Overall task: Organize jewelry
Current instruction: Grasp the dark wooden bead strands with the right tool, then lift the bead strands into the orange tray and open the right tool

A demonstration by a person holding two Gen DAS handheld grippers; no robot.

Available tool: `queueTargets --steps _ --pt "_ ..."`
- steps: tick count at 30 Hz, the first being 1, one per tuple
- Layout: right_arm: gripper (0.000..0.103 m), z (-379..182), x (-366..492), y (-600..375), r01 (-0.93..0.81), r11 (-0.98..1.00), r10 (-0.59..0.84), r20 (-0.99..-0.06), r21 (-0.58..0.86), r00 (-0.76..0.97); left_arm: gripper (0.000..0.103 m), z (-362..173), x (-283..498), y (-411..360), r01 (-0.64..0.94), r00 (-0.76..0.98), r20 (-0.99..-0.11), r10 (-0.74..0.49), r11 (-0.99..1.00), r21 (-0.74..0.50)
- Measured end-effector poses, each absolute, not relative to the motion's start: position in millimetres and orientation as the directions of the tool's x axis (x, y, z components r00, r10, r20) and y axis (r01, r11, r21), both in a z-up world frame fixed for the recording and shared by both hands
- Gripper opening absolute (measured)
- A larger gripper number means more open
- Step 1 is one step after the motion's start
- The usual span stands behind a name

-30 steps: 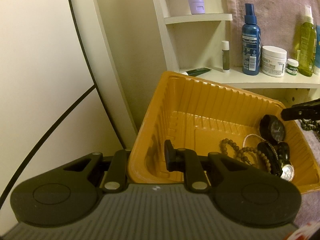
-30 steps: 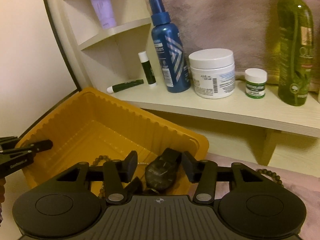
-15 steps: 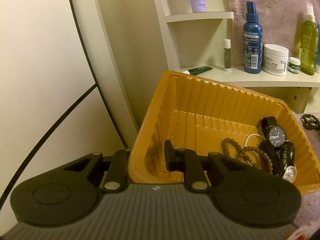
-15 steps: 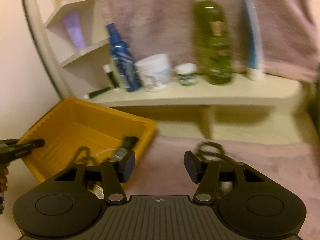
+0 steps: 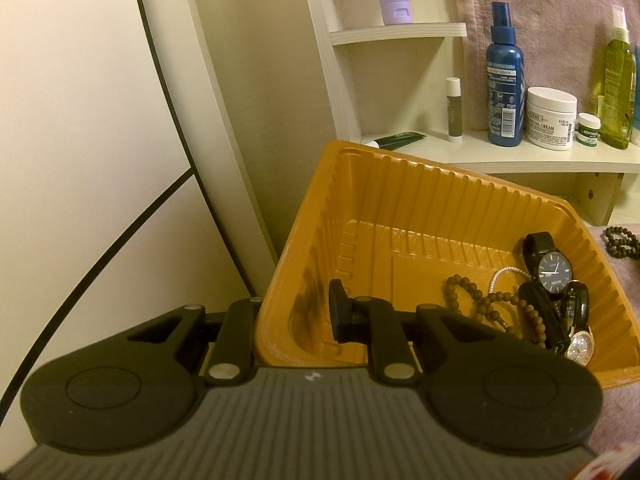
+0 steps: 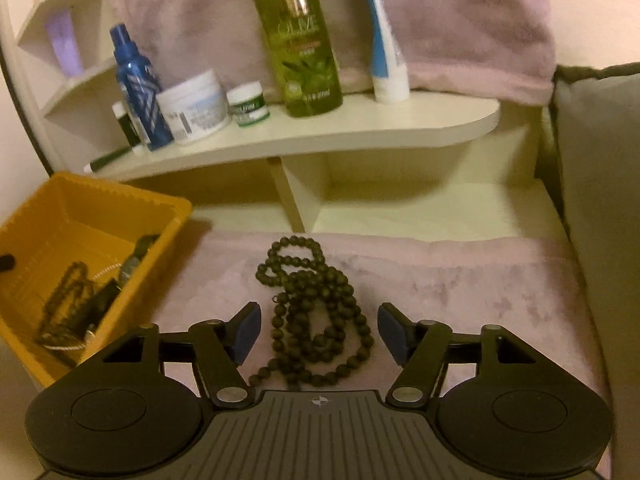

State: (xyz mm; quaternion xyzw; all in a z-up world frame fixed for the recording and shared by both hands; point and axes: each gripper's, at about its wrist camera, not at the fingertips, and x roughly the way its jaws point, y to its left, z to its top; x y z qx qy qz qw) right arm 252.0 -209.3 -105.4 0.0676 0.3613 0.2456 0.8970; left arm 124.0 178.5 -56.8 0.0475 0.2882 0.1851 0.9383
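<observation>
An orange plastic tray [image 5: 420,200] is tilted up, and my left gripper [image 5: 288,316] is shut on its near wall, one finger inside and one outside. In the tray lie a black watch [image 5: 554,272], a brown bead bracelet [image 5: 492,304], a thin silver chain [image 5: 504,276] and a sparkly watch [image 5: 580,346]. A dark bead necklace [image 6: 316,312] lies piled on the pink cloth [image 6: 460,280], right of the tray [image 6: 80,216]. My right gripper [image 6: 318,328] hovers over it with its jaws opening; the beads lie between the fingers, untouched.
A cream shelf [image 6: 360,128] behind holds a blue spray bottle [image 6: 138,88], a white jar [image 6: 196,106], a small green jar [image 6: 248,102], a green bottle [image 6: 300,36] and a tube [image 6: 386,60]. A grey cushion [image 6: 600,184] stands at the right.
My right gripper left the black watch in the tray, swung right over the bead necklace on the cloth, and its jaws widened. The left gripper and tray stayed still.
</observation>
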Motion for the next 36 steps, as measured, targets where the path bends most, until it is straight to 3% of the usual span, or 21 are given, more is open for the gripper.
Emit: queueTargets --steps 15,19,20,23,27,30,36 --pt "0.072 -123 273 -180 -0.43 0.865 0.487 -0.636 0.258 0.598 0.017 -57 124 179 -0.318 0.766 -0.524 0.373 0.928 0.195" --pt "0.072 -125 273 -170 -0.453 0.871 0.462 -0.638 0.192 0.617 0.017 -57 124 179 -0.318 0.766 -0.524 0.373 0.928 0.195" --pt "0.069 -126 272 -167 -0.461 0.871 0.455 -0.638 0.171 0.622 0.017 -57 124 179 -0.318 0.766 -0.524 0.373 0.928 0.196" --pt "0.047 -128 267 -161 -0.477 0.875 0.413 -0.635 0.079 0.652 0.017 -57 124 179 -0.318 0.767 -0.522 0.373 0.928 0.196" --pt "0.022 -127 267 -166 -0.473 0.877 0.411 -0.634 0.081 0.654 0.017 -57 124 180 -0.319 0.767 -0.521 0.373 0.928 0.195" --pt "0.014 -127 265 -168 -0.469 0.878 0.414 -0.637 0.092 0.65 0.017 -57 124 179 -0.317 0.769 -0.52 0.372 0.928 0.196" --pt "0.014 -119 255 -171 -0.467 0.877 0.428 -0.629 0.115 0.649 0.017 -57 123 178 -0.317 0.771 -0.517 0.373 0.928 0.197"
